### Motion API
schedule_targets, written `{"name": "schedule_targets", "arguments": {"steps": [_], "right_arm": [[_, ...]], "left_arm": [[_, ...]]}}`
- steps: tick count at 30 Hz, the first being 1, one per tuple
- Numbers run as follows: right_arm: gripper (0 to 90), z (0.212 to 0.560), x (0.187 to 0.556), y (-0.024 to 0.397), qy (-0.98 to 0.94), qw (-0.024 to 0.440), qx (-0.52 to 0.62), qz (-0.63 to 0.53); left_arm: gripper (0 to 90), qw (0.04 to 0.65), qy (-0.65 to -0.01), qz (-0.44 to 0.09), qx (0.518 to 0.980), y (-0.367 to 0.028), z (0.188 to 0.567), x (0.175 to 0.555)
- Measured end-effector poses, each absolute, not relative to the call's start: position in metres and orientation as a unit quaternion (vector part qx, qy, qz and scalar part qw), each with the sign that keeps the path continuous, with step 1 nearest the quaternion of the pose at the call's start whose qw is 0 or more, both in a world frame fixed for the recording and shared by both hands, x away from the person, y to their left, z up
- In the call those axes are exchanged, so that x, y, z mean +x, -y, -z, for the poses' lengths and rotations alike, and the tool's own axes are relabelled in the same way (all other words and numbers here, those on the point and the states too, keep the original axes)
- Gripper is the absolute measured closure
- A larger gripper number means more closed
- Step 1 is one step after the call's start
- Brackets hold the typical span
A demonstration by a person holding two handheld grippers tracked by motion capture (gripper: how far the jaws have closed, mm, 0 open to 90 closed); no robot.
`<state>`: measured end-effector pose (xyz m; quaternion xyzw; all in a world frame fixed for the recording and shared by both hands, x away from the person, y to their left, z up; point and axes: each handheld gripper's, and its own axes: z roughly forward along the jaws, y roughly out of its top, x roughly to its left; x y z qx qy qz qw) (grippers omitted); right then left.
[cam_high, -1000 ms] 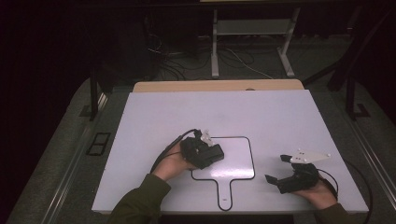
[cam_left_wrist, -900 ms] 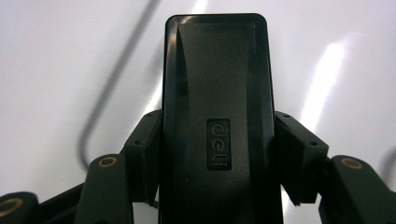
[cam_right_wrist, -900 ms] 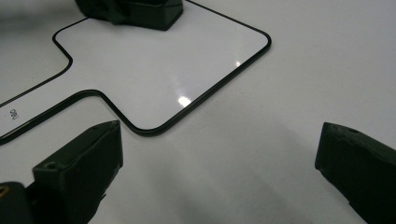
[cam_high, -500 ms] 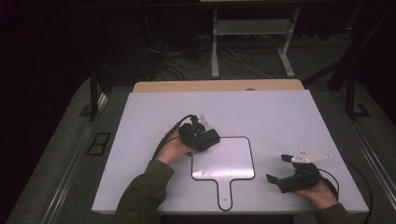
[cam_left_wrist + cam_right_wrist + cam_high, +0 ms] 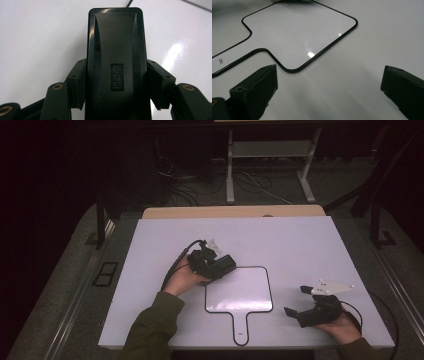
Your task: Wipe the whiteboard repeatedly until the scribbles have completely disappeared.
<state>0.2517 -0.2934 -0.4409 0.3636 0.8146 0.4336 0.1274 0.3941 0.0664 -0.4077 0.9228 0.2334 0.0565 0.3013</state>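
Two tools are in your hands, and only one is loaded. Your left tool [image 5: 225, 265] is clamped on a black rectangular eraser [image 5: 116, 62]; in the left gripper view both jaws press flat against its long sides, and the embossed label on its top face reads clearly. In the high view, that tool sits at the upper left corner of the paddle-shaped whiteboard [image 5: 240, 292], with the eraser's front end over or just beside the board's black edge; contact with the board cannot be confirmed. Your right tool [image 5: 296, 301] rests low on the white surface [image 5: 300, 245] to the right of the board, well apart from it, jaws spread wide with nothing between them, as the right gripper view confirms. The board face appears clean in both the high view and the right gripper view: no marks are visible. Assessment: the pick-up of the eraser is complete and the grip looks square and secure. What remains, judging by position, is either to wipe the board or to set the eraser down; neither is evidenced yet.
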Motion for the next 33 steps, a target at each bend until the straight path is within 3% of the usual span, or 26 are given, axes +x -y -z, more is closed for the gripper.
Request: {"name": "schedule_targets", "arguments": {"steps": [33], "right_arm": [[0.0, 0.441, 0.252, 0.294, -0.813, 0.125, 0.367, -0.435]], "left_arm": [[39.2, 0.327, -0.249, -0.060, 0.909, -0.046, 0.395, 0.435]]}}
